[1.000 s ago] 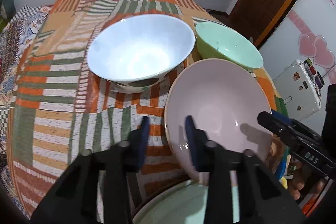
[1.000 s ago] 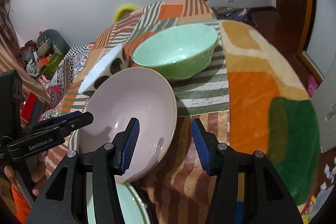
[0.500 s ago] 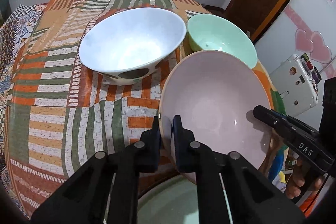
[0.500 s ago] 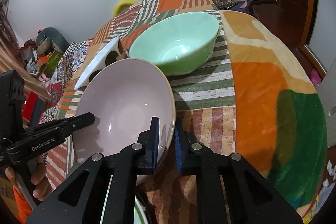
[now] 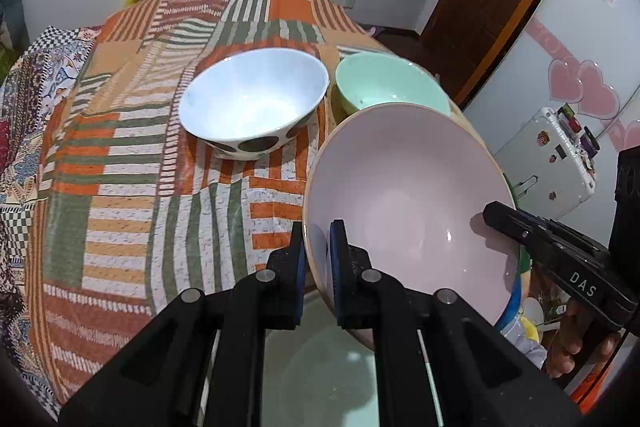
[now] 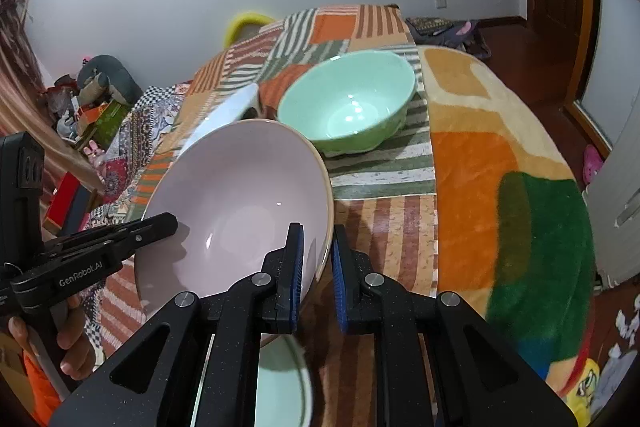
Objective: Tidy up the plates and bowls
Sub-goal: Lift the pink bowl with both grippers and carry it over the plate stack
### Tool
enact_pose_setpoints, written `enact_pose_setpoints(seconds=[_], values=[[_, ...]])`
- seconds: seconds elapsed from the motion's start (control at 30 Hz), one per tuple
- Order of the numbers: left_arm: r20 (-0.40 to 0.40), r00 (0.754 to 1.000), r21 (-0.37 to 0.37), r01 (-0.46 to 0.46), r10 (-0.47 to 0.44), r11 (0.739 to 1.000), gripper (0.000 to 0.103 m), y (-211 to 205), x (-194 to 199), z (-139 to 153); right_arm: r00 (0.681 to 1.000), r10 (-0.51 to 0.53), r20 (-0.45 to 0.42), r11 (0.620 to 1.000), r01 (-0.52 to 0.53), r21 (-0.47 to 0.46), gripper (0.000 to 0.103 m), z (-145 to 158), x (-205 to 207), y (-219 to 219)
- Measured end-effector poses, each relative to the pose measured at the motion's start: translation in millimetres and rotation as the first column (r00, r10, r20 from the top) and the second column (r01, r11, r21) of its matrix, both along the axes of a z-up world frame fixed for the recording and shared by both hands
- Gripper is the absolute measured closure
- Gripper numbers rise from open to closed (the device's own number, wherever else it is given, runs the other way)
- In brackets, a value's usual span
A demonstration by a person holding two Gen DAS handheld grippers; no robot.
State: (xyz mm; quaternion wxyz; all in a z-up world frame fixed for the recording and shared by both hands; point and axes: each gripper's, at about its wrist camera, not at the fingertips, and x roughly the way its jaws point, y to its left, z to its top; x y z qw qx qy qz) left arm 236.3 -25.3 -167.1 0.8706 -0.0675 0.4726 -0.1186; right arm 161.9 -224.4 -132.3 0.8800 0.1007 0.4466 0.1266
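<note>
Both views are evenly and fairly brightly lit by soft indoor light from above, with no harsh shadows. Small white glints sit on the glaze of the pink bowl (image 5: 408, 187) and the green bowl (image 6: 348, 103), and each hand-held gripper arm casts a soft grey shadow on the pink bowl's inner wall. The fisheye lens bends straight lines strongly toward the edges, and black vignette fills the corners. Focus is sharp in the middle; the rims are slightly smeared. The white spotted bowl (image 5: 252, 103) looks a little washed out inside.
</note>
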Motion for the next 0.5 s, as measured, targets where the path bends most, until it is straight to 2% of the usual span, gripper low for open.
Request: enact_pose_setpoints(seconds=[0.5], values=[[0.091, 0.994, 0.002, -0.058, 0.057, 0.998, 0.093, 34, -59, 44, 0.993, 0.079, 0.089, 0.997, -0.078, -0.012, 0.09, 29, -25, 36]])
